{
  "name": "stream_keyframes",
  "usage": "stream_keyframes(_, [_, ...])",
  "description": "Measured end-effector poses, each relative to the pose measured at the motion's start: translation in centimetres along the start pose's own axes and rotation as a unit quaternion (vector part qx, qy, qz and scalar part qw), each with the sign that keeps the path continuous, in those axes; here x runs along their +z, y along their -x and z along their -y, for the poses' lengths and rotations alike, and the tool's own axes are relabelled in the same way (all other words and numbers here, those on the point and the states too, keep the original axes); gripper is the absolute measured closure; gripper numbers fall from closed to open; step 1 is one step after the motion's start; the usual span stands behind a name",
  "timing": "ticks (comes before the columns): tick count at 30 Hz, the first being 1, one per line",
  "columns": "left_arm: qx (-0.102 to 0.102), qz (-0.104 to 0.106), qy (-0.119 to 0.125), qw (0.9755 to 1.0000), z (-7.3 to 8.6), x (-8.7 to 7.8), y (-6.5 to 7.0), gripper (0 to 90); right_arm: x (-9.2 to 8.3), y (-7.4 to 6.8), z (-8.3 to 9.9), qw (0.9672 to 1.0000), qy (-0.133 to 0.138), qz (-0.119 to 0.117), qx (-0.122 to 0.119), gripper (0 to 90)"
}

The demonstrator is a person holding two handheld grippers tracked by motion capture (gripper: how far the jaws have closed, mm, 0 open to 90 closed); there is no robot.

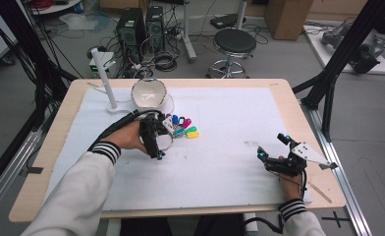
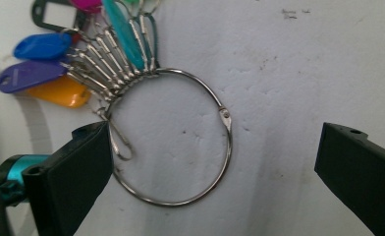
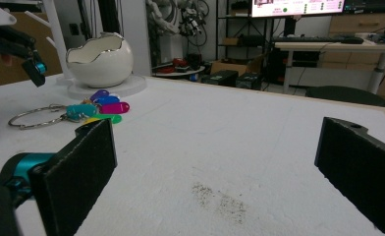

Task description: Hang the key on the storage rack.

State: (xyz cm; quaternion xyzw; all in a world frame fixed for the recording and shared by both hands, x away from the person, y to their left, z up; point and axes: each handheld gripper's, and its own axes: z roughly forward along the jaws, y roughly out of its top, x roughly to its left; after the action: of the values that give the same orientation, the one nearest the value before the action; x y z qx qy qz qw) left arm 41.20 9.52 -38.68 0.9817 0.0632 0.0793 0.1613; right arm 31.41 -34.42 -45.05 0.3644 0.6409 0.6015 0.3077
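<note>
Keys-style plastic tags in blue, purple, orange, teal and magenta (image 2: 43, 46) hang bunched on a large silver metal ring (image 2: 180, 147) that lies flat on the white foam sheet (image 1: 230, 147) covering the wooden table (image 1: 58, 147). The left gripper (image 2: 210, 162) hovers directly over that ring with its 2 black jaws spread wide and holding nothing; the ring lies between them, its left edge passing just under the left jaw in the left gripper view. In the high view the left gripper (image 1: 157, 142) sits near the table's middle-left, just in front of a white eggshell-shaped ceramic bowl (image 1: 149, 92) and a white upright stand (image 1: 104, 78). The right gripper (image 1: 274, 147) rests low at the table's right side, well apart from the ring, jaws likewise wide apart and empty. A faint grey smudge (image 3: 220, 199) marks the sheet ahead of it.
</note>
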Motion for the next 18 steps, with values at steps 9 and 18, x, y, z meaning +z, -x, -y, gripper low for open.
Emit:
stream_keyframes(9, [-0.005, 0.011, -0.031, 0.9994, -0.2, 1.3, 0.2, 2.1, 0.0, 0.0, 0.0, 1.0000, 0.000, 0.000, 0.001, 1.6])
stream_keyframes(18, [-0.011, 0.016, -0.044, 0.9989, -0.4, 1.5, 0.1, 12.7, 0.0, 0.0, 0.0, 1.0000, 0.000, 0.000, 0.001, 1.6])
